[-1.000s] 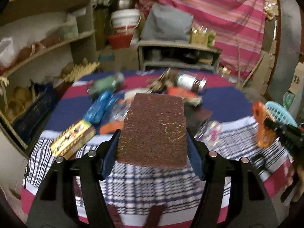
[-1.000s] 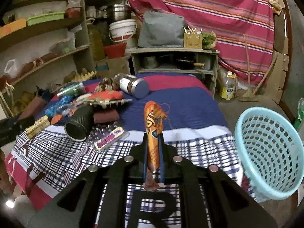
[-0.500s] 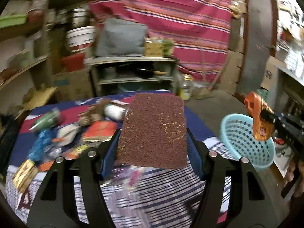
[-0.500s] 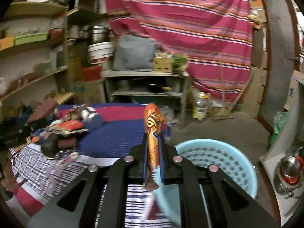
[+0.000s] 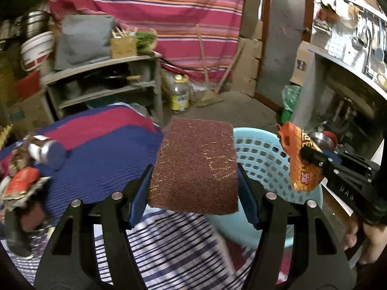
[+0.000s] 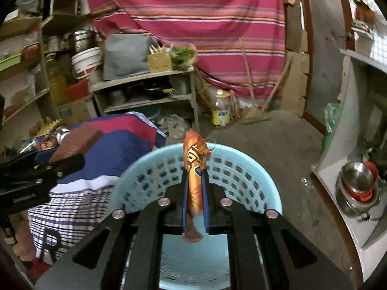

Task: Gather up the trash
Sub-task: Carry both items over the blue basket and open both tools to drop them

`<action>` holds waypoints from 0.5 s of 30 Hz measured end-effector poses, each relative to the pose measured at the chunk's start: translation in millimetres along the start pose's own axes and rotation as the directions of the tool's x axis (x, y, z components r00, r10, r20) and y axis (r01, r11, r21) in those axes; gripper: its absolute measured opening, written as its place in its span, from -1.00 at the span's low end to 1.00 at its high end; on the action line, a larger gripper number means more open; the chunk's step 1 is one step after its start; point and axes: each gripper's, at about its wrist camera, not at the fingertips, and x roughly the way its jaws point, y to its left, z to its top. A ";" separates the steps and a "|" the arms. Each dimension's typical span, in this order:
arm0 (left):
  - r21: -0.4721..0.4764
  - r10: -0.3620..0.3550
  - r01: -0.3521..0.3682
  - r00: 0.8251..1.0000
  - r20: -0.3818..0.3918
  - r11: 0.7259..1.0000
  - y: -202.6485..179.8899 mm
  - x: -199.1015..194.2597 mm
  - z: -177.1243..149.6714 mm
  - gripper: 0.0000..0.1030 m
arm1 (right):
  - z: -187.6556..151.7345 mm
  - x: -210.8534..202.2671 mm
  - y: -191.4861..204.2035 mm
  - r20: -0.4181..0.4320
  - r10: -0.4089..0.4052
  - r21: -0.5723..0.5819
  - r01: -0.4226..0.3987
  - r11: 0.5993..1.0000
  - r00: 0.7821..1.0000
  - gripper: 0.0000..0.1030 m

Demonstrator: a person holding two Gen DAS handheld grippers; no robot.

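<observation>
My left gripper is shut on a flat brown scouring pad and holds it level at the table's right edge, beside the light blue basket. My right gripper is shut on an orange snack wrapper and holds it upright directly over the basket's opening. The right gripper with the wrapper shows at the right in the left wrist view. The left gripper with the pad shows at the left in the right wrist view.
The table with its striped cloth carries more litter at the left: a jar, a red packet and a black tube. A grey shelf unit and a bottle stand behind. Steel bowls sit at the right.
Both grippers swung right, away from the littered table toward the basket. The right gripper now has the wrapper over the basket's opening; the left has brought the pad beside it.
</observation>
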 end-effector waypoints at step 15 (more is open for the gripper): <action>0.027 -0.059 0.059 0.998 -0.025 0.998 -36.7 50.6 13.7 0.60 | -10.3 22.7 -14.5 -0.032 -0.007 0.056 0.009 0.998 0.999 -0.80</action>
